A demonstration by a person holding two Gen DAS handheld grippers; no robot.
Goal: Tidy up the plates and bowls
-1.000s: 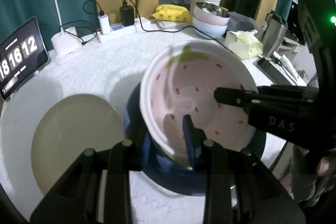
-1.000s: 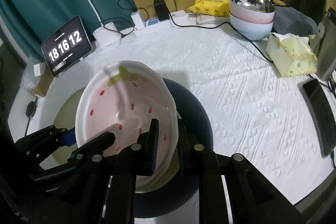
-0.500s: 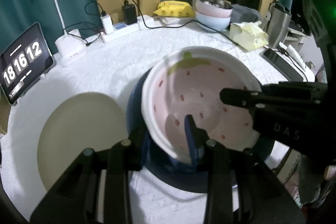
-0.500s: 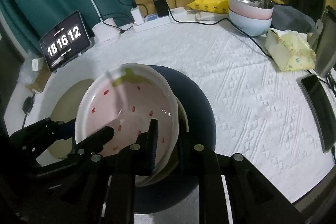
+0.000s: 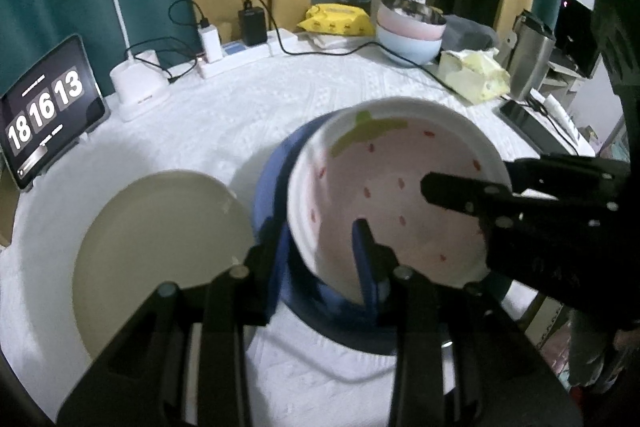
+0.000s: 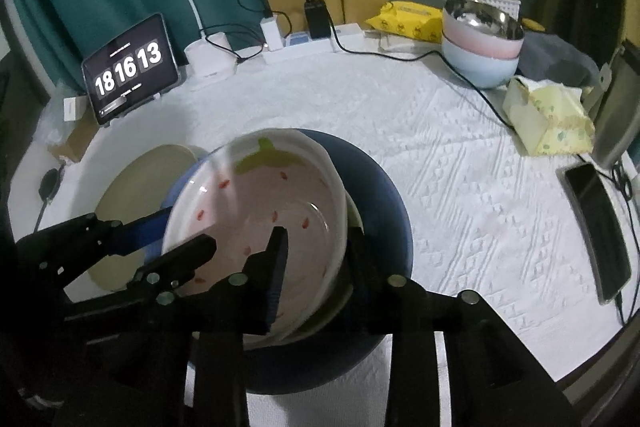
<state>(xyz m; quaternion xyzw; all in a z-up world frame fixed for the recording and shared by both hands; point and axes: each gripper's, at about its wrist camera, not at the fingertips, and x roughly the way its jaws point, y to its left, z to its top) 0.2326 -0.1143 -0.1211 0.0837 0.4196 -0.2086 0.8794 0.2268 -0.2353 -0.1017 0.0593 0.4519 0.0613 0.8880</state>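
Note:
A pink strawberry bowl (image 5: 396, 183) with a white rim and green leaf mark is held tilted over a dark blue plate (image 5: 276, 179). My left gripper (image 5: 320, 247) is shut on the bowl's near rim, and my right gripper (image 6: 316, 247) is shut on its right rim. In the right wrist view the bowl (image 6: 260, 211) sits over the blue plate (image 6: 380, 203), with a pale dish edge showing under it. A cream plate (image 5: 160, 239) lies flat on the table to the left of the blue plate; it also shows in the right wrist view (image 6: 144, 175).
Stacked pastel bowls with a steel bowl on top (image 6: 482, 43) stand at the back right. A tissue pack (image 6: 548, 123), a phone (image 6: 600, 227), a tablet clock (image 6: 130, 67), a lamp base (image 6: 210, 61), a power strip with cables (image 6: 312, 43) and a yellow packet (image 6: 408, 15) ring the white tablecloth.
Both grippers have lifted and tilted the strawberry bowl slightly to the right over the blue plate. The cream plate has not moved.

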